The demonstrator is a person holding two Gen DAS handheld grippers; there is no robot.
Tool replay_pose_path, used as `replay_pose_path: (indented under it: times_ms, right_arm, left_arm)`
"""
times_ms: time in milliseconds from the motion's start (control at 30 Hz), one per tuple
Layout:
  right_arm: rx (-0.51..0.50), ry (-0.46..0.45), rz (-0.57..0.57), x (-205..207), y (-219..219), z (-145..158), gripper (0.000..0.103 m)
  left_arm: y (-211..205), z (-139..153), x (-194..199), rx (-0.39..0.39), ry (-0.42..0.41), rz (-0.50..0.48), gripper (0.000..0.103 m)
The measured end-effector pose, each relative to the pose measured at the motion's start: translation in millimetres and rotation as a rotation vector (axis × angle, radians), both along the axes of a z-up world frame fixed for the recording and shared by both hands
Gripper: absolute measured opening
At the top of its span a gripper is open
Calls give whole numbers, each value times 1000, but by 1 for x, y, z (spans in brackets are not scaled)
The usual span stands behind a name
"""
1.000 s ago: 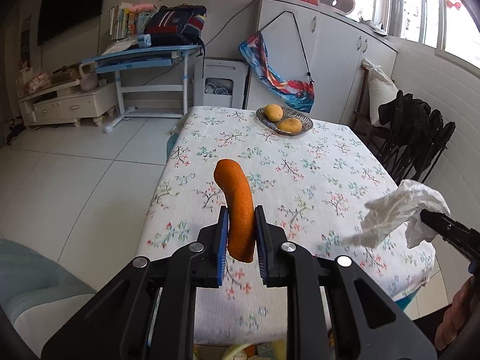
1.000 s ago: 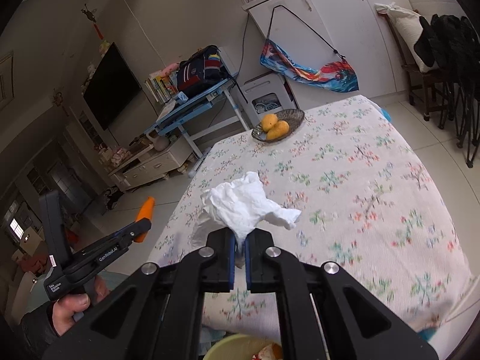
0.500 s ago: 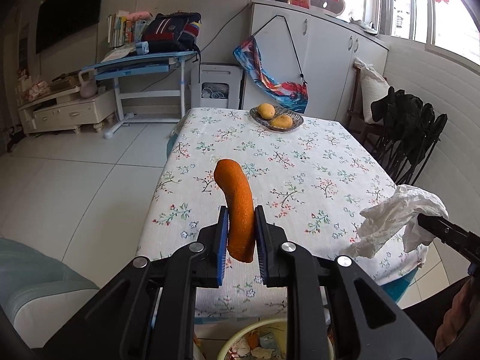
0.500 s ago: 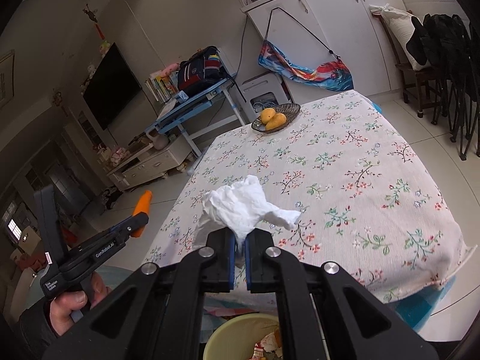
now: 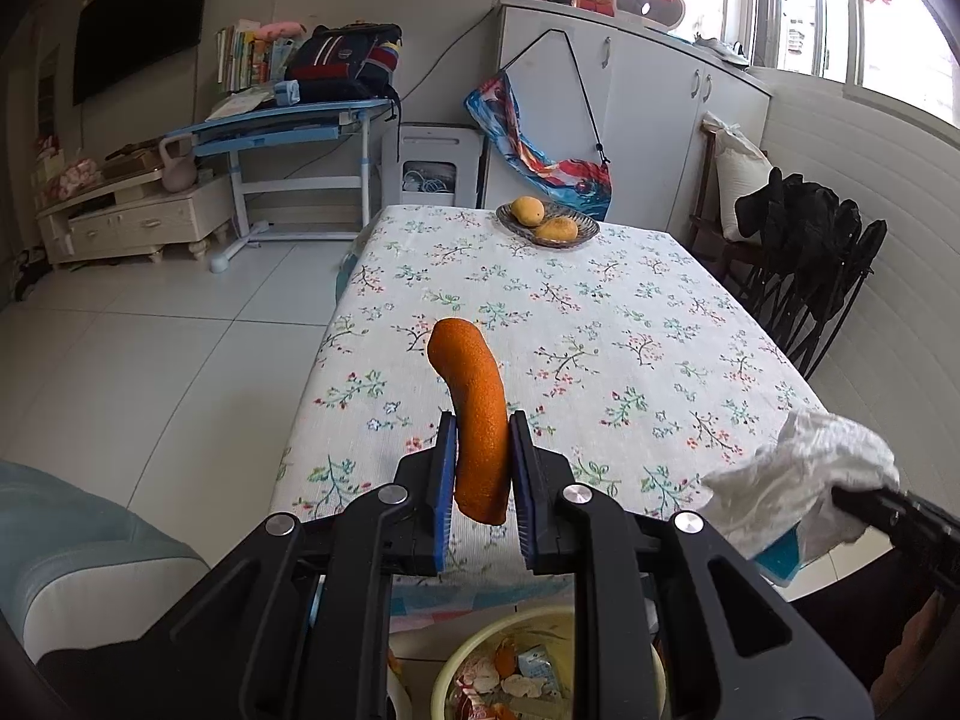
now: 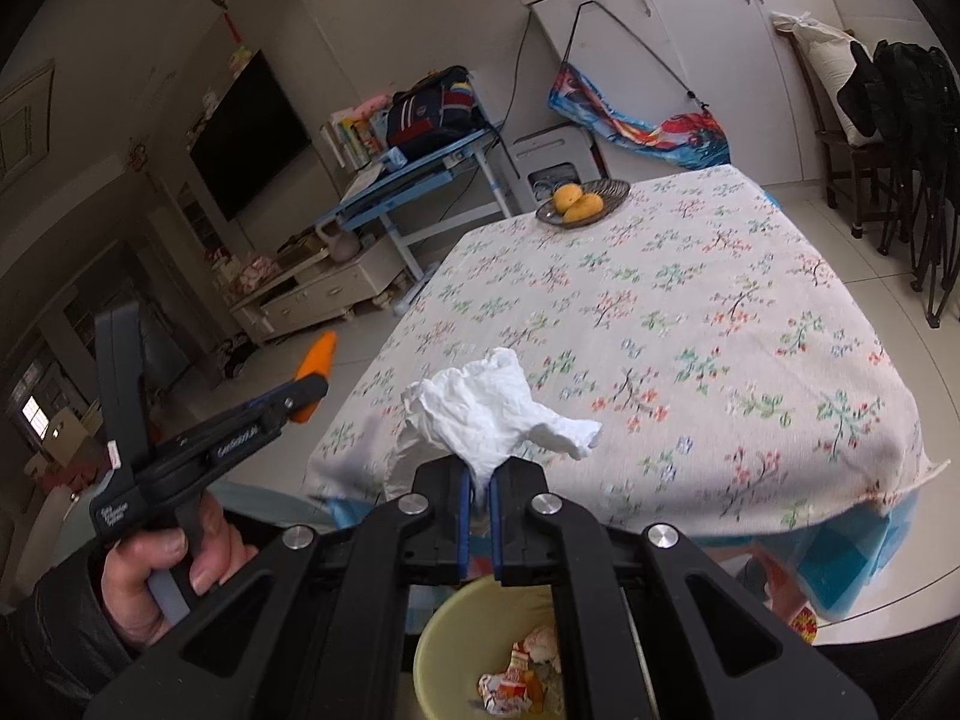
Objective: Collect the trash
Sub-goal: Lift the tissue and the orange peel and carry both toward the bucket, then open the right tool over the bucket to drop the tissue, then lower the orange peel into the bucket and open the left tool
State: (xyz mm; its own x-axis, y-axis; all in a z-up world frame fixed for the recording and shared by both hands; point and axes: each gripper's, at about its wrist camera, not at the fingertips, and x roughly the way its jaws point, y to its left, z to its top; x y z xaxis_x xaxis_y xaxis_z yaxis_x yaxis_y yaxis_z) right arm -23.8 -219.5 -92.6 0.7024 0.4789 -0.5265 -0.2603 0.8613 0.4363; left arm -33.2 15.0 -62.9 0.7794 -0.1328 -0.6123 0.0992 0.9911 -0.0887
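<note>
Crumpled white paper tissue (image 6: 489, 414) — clamped in right gripper (image 6: 478, 501) | curved orange peel strip (image 5: 474, 420), upright, gripped by left gripper (image 5: 478, 495) | yellow plastic trash bin (image 6: 444, 630) directly below both, off the table's near edge — right nearer.

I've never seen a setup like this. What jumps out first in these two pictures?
Probably the bright orange peel, clamped upright in the left gripper at the near table edge. Next, the crumpled white tissue pinched in the right gripper, with a yellow bin of wrappers on the floor just below. Far back, a dish of mangoes sits on the floral tablecloth.
</note>
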Motion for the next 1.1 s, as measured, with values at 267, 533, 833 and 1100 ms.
replay_pose_path:
  times_ms: [267, 533, 833, 1100]
  right_arm:
    - [-99, 119, 132, -11, 26, -25, 6]
    - [-271, 244, 245, -13, 64, -62, 6]
    - [-353, 287, 234, -14, 74, -81, 54]
    - [-252, 196, 68, -13, 40, -56, 62]
  left_arm:
    - [2, -4, -23, -1, -1, -10, 17]
    - [-2, -3, -35, -8, 4, -29, 17]
    - [-12, -9, -44, -2, 17, -68, 17]
    - [-28, -23, -50, 24, 67, -133, 17]
